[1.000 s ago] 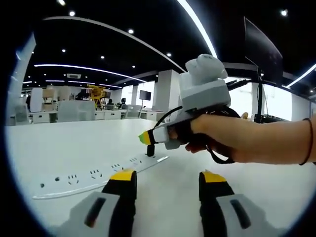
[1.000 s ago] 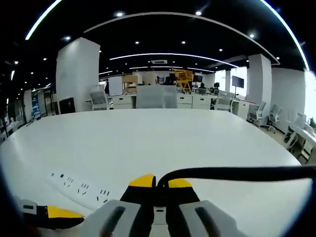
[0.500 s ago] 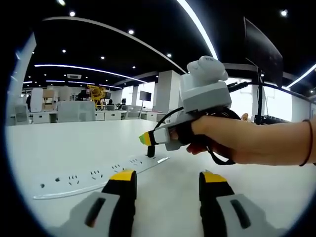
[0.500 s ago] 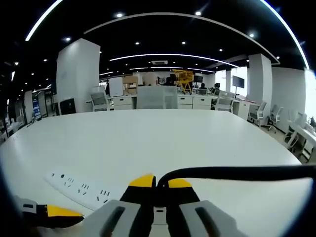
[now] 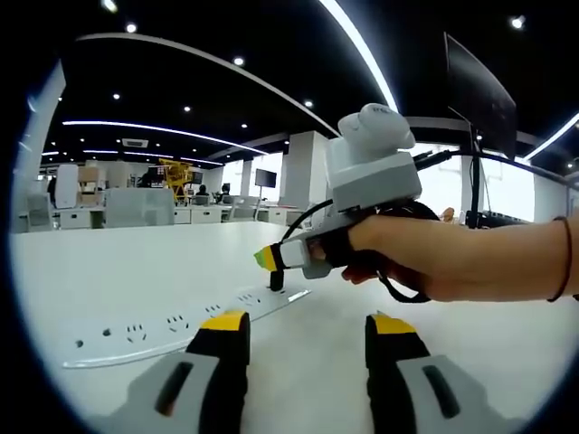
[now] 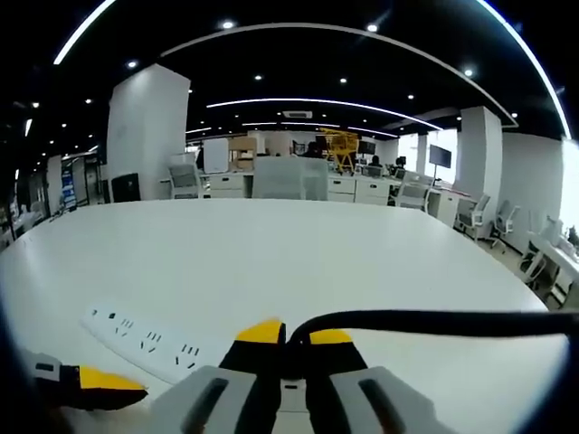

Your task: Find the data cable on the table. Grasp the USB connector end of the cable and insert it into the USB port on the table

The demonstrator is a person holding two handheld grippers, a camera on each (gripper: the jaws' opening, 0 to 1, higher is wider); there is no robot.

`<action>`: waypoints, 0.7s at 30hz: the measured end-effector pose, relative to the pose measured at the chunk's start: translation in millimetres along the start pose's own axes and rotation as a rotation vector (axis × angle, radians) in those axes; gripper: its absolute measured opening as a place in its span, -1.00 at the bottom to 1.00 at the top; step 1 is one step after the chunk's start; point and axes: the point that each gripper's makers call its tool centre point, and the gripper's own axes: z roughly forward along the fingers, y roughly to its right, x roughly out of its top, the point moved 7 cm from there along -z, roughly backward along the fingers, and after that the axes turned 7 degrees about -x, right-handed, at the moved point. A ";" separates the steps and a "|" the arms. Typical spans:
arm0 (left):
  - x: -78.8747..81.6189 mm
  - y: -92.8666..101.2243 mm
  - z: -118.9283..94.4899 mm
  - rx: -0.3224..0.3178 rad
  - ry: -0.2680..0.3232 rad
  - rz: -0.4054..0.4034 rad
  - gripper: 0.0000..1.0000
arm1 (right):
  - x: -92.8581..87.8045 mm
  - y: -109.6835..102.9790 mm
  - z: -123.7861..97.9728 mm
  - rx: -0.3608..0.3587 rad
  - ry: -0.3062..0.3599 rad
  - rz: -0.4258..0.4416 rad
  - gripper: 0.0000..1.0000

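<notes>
At the power strip's (image 5: pixel 154 330) end, right gripper (image 6: pixel 286 334) clamps the cable (image 6: pixel 434 323).

both cams low over the counter (image 5: pixel 109 262), left one facing the right gripper (image 5: pixel 265 257) up close, power strip (image 5: pixel 172 323) shared lower left

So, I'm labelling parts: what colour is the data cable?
The data cable is black, clearest in the right gripper view.

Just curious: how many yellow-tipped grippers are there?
2. The left gripper is open over the table; the right gripper, in a hand, is shut on a cable at the power strip.
</notes>
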 end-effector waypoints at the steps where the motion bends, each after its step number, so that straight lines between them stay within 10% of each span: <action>1: 0.3 0.0 -0.2 -0.001 0.003 -0.003 0.03 | -0.2 0.0 -0.5 -0.001 -0.002 0.008 -0.82; 21: 1.3 -1.3 0.4 0.005 0.004 -0.010 0.03 | 6.0 3.2 2.2 -0.002 0.009 0.045 -0.62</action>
